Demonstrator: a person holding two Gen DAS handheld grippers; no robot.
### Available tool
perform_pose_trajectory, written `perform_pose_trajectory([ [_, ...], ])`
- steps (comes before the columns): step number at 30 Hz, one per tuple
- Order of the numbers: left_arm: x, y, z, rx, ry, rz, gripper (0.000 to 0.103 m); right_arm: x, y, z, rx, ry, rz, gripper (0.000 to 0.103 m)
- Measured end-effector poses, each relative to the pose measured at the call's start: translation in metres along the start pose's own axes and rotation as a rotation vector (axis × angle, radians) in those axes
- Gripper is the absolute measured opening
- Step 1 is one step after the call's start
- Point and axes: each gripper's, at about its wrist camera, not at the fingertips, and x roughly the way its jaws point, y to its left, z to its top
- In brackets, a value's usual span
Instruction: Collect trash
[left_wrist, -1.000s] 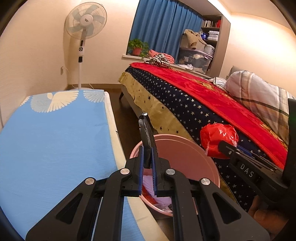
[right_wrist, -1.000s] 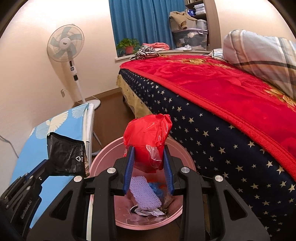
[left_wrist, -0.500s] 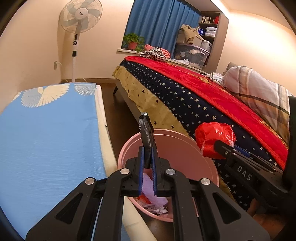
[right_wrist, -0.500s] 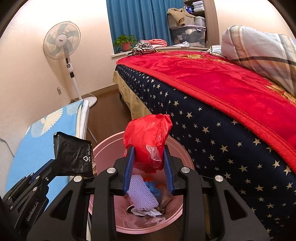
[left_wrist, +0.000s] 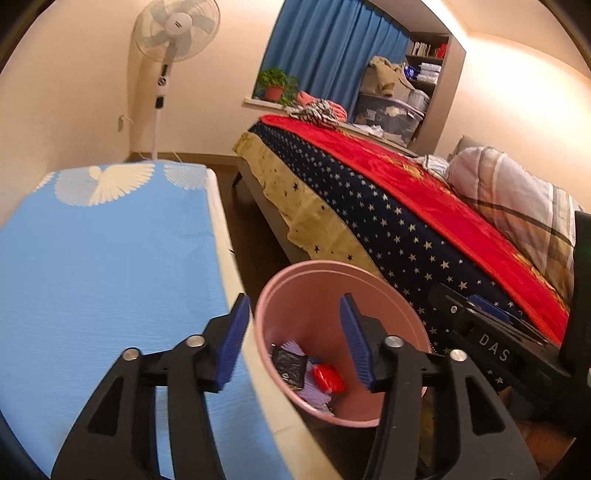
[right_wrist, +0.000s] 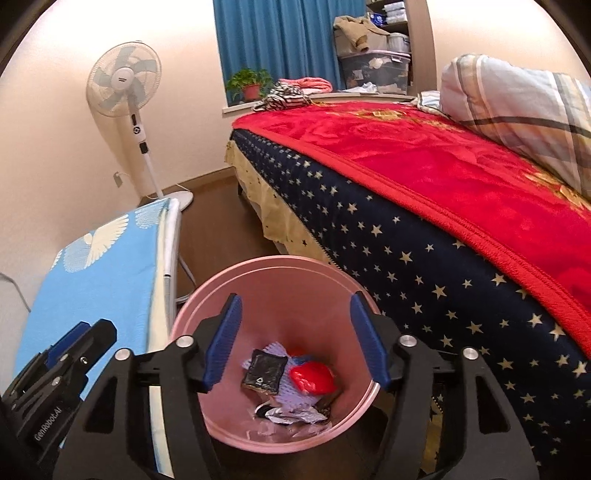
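Lower centre of both views: pink bin (right_wrist: 258, 280) holding black packet (right_wrist: 265, 371), red bag (right_wrist: 313, 376) and lilac and silver scraps (right_wrist: 295, 410). Above it, left claw (left_wrist: 291, 339) and right claw (right_wrist: 295, 341), both spread wide, gripping nothing. At left, blue ironing board (left_wrist: 103, 258); at right, bed (right_wrist: 424, 229).

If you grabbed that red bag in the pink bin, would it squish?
Probably. The red bag looks like crumpled thin plastic, so it should squash and feel light. Its shiny skin might slip. It lies loose on other scraps in the pink bin.

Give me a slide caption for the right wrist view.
Open right gripper above the pink bin, black packet and red bag inside.
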Motion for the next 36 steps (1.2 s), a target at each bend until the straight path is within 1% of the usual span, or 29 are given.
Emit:
perform_pose_trajectory([
  [4, -0.027, 0.009, 0.004, -0.002, -0.027, 0.028, 0.061, -0.017, 0.01, -0.002, -0.005, -0.008, 0.027, 0.074],
  [5, -0.033, 0.011, 0.004, 0.0, -0.035, 0.038, 0.064, -0.021, 0.012, -0.003, -0.011, -0.011, 0.031, 0.075],
  [7, -0.05, 0.015, 0.005, 0.003, -0.054, 0.074, 0.07, -0.03, 0.017, -0.007, -0.017, -0.017, 0.042, 0.082],
  [8, -0.055, 0.017, 0.005, 0.003, -0.06, 0.085, 0.075, -0.033, 0.019, -0.007, -0.019, -0.015, 0.054, 0.084],
  [9, -0.062, 0.018, 0.005, 0.006, -0.068, 0.105, 0.082, -0.038, 0.023, -0.009, -0.03, -0.013, 0.066, 0.087],
  [10, -0.068, 0.019, 0.004, 0.013, -0.075, 0.132, 0.085, -0.042, 0.026, -0.01, -0.041, -0.015, 0.073, 0.09],
  [11, -0.073, 0.02, 0.003, 0.016, -0.079, 0.153, 0.087, -0.045, 0.029, -0.01, -0.047, -0.015, 0.078, 0.091],
  [14, -0.09, 0.029, -0.002, 0.01, -0.087, 0.215, 0.088, -0.059, 0.04, -0.011, -0.062, -0.005, 0.11, 0.094],
  [15, -0.098, 0.033, -0.005, -0.003, -0.093, 0.247, 0.091, -0.063, 0.044, -0.011, -0.07, -0.008, 0.111, 0.096],
  [17, -0.109, 0.04, -0.01, -0.024, -0.102, 0.289, 0.095, -0.074, 0.054, -0.015, -0.099, -0.019, 0.125, 0.098],
  [19, -0.119, 0.045, -0.016, -0.031, -0.112, 0.329, 0.095, -0.082, 0.063, -0.02, -0.132, -0.027, 0.134, 0.098],
  [22, -0.134, 0.049, -0.023, -0.014, -0.136, 0.399, 0.095, -0.09, 0.068, -0.028, -0.148, -0.032, 0.133, 0.098],
  [23, -0.139, 0.051, -0.024, -0.017, -0.144, 0.411, 0.095, -0.094, 0.07, -0.031, -0.159, -0.039, 0.128, 0.098],
  [27, -0.157, 0.058, -0.029, -0.021, -0.164, 0.445, 0.095, -0.106, 0.072, -0.04, -0.159, -0.053, 0.104, 0.098],
  [29, -0.164, 0.06, -0.031, -0.021, -0.164, 0.456, 0.095, -0.111, 0.075, -0.043, -0.167, -0.053, 0.107, 0.098],
  [33, -0.179, 0.058, -0.036, -0.019, -0.167, 0.464, 0.095, -0.129, 0.083, -0.053, -0.225, -0.076, 0.118, 0.098],
  [36, -0.19, 0.06, -0.045, -0.027, -0.162, 0.464, 0.095, -0.137, 0.085, -0.058, -0.233, -0.083, 0.117, 0.098],
])
